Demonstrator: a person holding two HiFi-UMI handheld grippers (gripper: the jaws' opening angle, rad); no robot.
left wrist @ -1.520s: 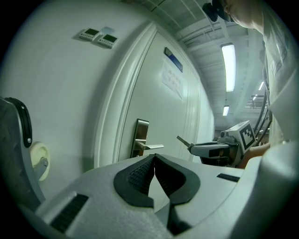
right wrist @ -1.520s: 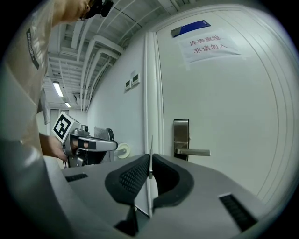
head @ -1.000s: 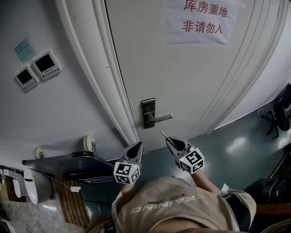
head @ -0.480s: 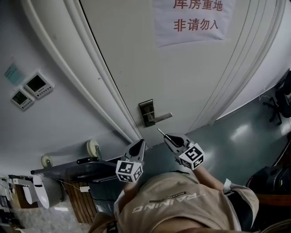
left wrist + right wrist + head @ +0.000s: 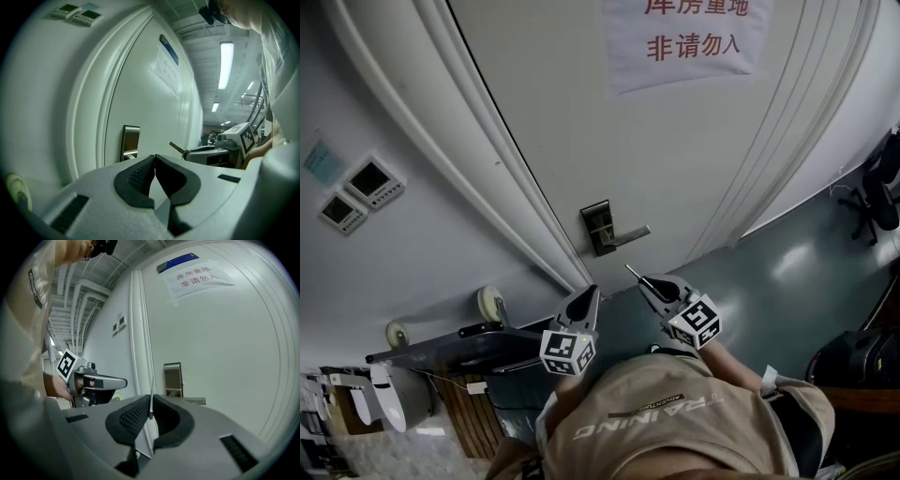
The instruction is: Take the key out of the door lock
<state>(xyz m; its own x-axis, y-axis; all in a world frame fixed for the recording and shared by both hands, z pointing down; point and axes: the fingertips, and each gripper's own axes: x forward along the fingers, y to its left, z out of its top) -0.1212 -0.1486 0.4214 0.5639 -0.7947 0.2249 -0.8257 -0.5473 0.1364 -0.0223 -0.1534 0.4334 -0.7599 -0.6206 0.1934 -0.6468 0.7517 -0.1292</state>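
A thin metal key [image 5: 632, 273] sticks out of my right gripper [image 5: 646, 281], which is shut on it below the lock plate [image 5: 598, 227] and apart from the door. In the right gripper view the key [image 5: 151, 405] shows edge-on between the pads, with the lock plate [image 5: 173, 379] and lever handle [image 5: 191, 401] behind it. My left gripper [image 5: 590, 293] hangs beside it to the left, shut with nothing between its pads. In the left gripper view the shut left gripper [image 5: 154, 157] faces the lock plate [image 5: 130, 141], and the key [image 5: 176, 147] pokes from the right gripper.
A white door carries a paper sign [image 5: 680, 37] with red characters. Two control panels [image 5: 356, 192] hang on the wall at left. A dark wheeled cart [image 5: 441, 345] stands below left, close to my left gripper. An office chair [image 5: 883, 187] stands on the grey floor at right.
The head view has swung, so the door sign and wall panels slid up and left. Both grippers stay almost where they were, the right one still shut on the key.
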